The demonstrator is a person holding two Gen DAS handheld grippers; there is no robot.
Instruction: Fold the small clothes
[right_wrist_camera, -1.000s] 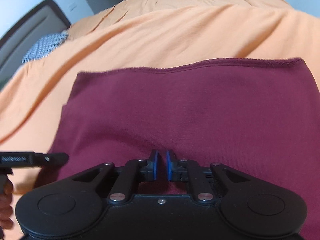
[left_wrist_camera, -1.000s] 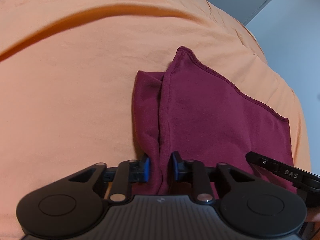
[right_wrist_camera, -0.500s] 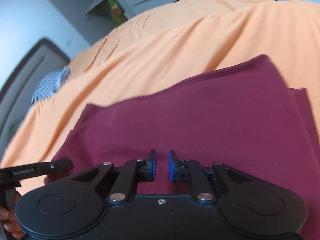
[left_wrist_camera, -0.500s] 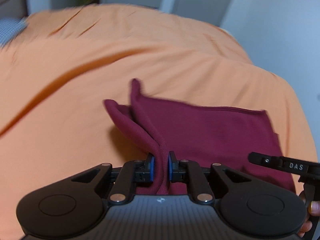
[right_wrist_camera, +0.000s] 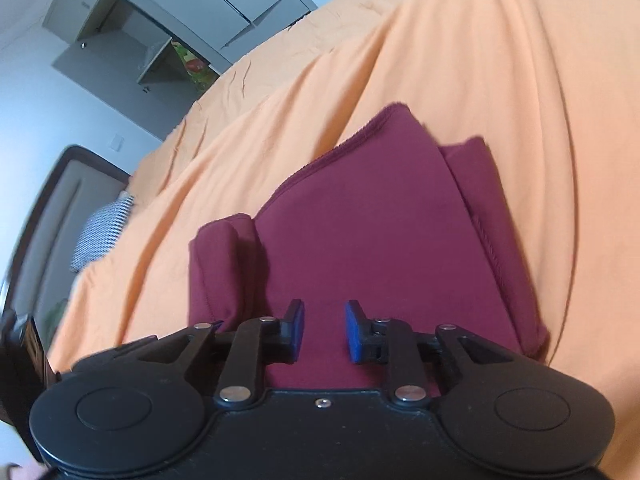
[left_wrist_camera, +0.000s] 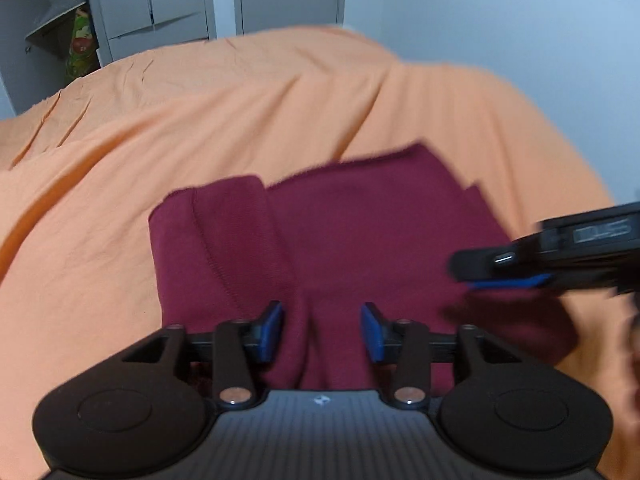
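Left hand-held gripper (left_wrist_camera: 322, 332) released, blue pads (left_wrist_camera: 272, 330) wide apart over a raised fold of red cloth (left_wrist_camera: 360, 232). Right hand-held gripper (right_wrist_camera: 323, 330) released too, just above same cloth (right_wrist_camera: 360, 220). Cloth folded, lying on orange bed (left_wrist_camera: 200, 120). Farther off, grey cupboards (left_wrist_camera: 160, 0) by wall.

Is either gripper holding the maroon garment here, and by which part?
Neither. The left gripper and right gripper both stand open over the maroon garment, its folded edge loose between the left jaws.

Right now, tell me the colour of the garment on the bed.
Maroon garment, clearest in the right wrist view.
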